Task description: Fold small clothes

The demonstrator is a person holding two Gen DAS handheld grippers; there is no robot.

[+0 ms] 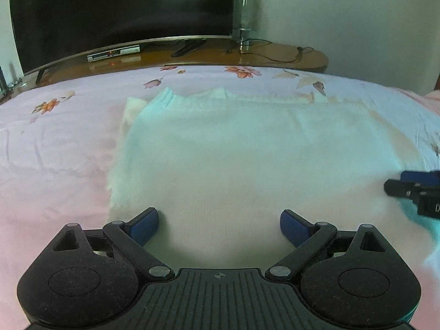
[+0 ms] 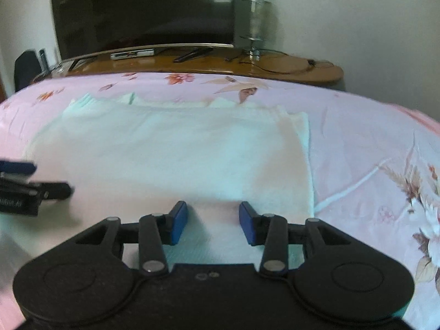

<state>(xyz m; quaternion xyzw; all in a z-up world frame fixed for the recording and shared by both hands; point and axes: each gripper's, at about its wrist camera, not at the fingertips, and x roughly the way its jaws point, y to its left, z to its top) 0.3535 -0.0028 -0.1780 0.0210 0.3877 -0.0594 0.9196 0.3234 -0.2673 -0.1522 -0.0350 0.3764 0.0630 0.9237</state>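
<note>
Over the near edge of the garment, the left gripper (image 1: 219, 227) stands with its jaws wide, blue ribbed pads (image 1: 145, 227) well apart, nothing between them but the cloth below. The right gripper (image 2: 214, 222) has its jaws narrower yet parted, pads not pressing on anything; pale cloth lies under and between them. Both claws: matte black, grainy plastic, rounded lobes, metal pivot pins.

The small white garment (image 1: 233, 148) lies spread flat across the middle of the bed, roughly rectangular, soft and fuzzy in texture, faintly tinted mint. Its far edge carries ribbed, pointed bits of trim; the left edge shows layered thickness, a fold. In the right wrist view the garment's right edge (image 2: 304, 165) runs straight, well short of the bed's right side.

Bedsheet (image 1: 55, 143): pink-lilac, smooth, lightly creased, printed with orange flowers and tan leaves.

Beyond the bed's far edge: a glossy brown wooden stand (image 1: 288, 57) with a rounded end, carrying a dark curved television (image 1: 121, 13), a slim silver box (image 1: 114, 52), loose black cables, and a clear glass cylinder (image 1: 245, 11); contents cannot be told.
</note>
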